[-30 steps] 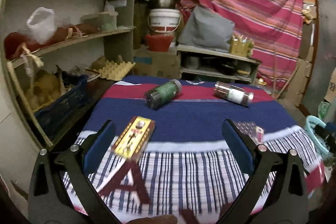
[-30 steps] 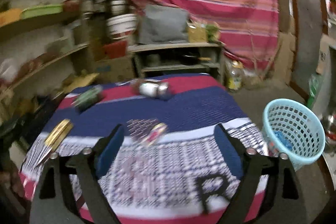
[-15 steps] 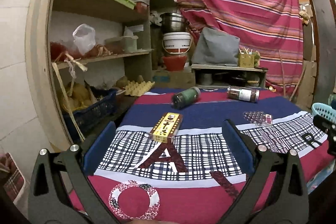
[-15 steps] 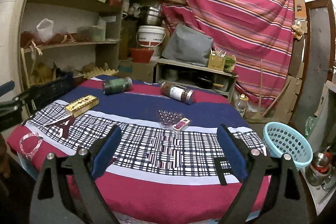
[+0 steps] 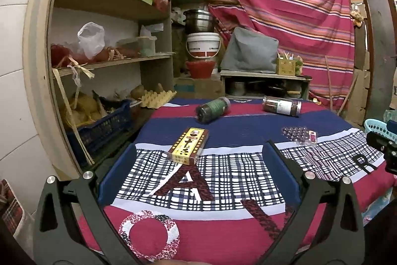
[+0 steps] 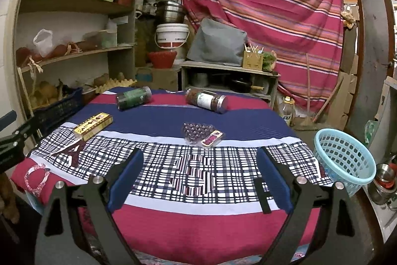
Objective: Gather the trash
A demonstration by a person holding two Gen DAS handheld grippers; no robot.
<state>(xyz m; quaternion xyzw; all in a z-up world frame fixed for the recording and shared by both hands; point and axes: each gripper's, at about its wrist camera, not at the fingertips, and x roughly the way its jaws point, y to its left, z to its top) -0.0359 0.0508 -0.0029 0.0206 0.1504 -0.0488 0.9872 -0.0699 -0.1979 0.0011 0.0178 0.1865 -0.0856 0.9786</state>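
The left wrist view looks across a table [image 5: 248, 127] draped in a red, navy and checked cloth, with wooden shelves [image 5: 109, 63] along its left side and a striped red curtain [image 5: 285, 6] hanging behind. The left gripper [image 5: 198, 173] hovers above the near edge of the table with its jaws spread wide and nothing between them; the right gripper [image 6: 199, 175], seen in the right wrist view, is likewise spread and empty above the near edge further right. A light blue basket [image 6: 345, 160] stands on the floor just beside the table's right side. Two jars lie on their sides at the far end of the table, well apart from each other: a green jar [image 5: 213, 109] to the left and a brown jar [image 5: 281, 106] with a white label to the right. A yellow box [image 5: 188, 145] lies flat on the cloth ahead of the left gripper, at the edge of the checked band, near a large letter A in the pattern. A clear blister pack [image 6: 202, 134] with a red card end lies ahead of the right gripper, between the brown jar and the near edge.
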